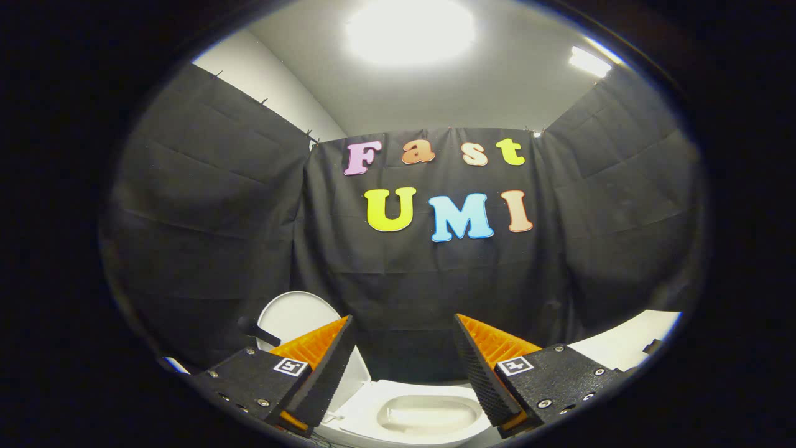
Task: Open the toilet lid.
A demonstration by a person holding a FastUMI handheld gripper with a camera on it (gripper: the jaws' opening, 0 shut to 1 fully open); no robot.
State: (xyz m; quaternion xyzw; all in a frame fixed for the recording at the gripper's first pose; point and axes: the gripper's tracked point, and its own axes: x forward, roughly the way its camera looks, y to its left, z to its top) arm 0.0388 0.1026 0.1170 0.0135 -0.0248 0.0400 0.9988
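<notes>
Both fingers of the gripper [404, 348] stand spread and empty; the toilet lid [289, 314] looks upright beyond the left one, bowl [423, 414] exposed, so the task seems done

One toilet [410, 414], its one lid [292, 317] raised at 10 o'clock of the bowl. One gripper [404, 348], two fingers [323, 367] spread apart. Two ceiling lights [410, 28].

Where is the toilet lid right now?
In the gripper view the toilet lid stands raised behind the left finger of the open gripper, beside the open bowl below the fingers.
</notes>
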